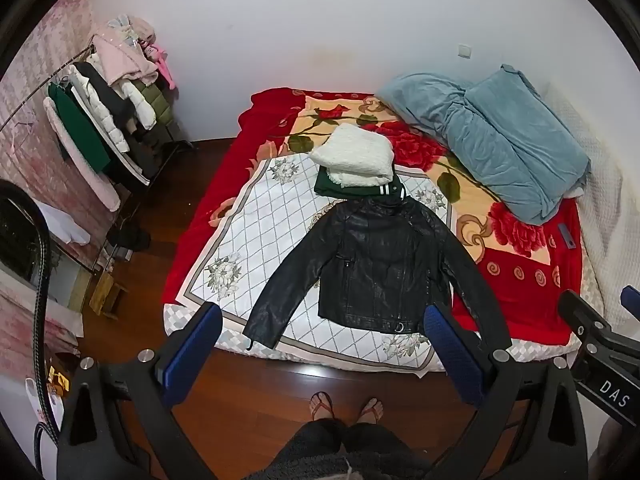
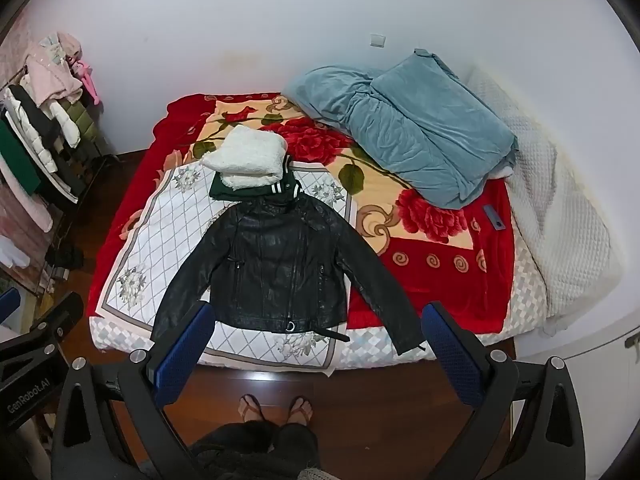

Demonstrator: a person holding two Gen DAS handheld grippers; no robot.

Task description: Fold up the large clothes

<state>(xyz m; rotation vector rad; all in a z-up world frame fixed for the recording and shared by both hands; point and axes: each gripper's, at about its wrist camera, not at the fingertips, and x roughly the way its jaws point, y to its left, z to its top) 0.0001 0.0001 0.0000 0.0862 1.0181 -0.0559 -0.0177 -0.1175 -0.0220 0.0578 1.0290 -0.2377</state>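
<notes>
On bed (image 1: pixel 532 312): glossy black leather jacket (image 1: pixel 372 264) flat, sleeves splayed; left gripper (image 1: pixel 320 344), right gripper (image 2: pixel 316 344) jaws wide, empty.

This is a bedroom in a home. A low bed (image 1: pixel 520 304) against a plain white wall (image 1: pixel 320 20) carries a red rose-patterned blanket (image 1: pixel 516 280), a rumpled blue quilt (image 1: pixel 504 148) and folded clothes (image 1: pixel 356 160), with a black leather jacket (image 1: pixel 376 264) spread on it. Beside it, a clothes rack (image 1: pixel 104 120) crowded with hanging coats stands on a dark wooden floor (image 1: pixel 168 184).
</notes>
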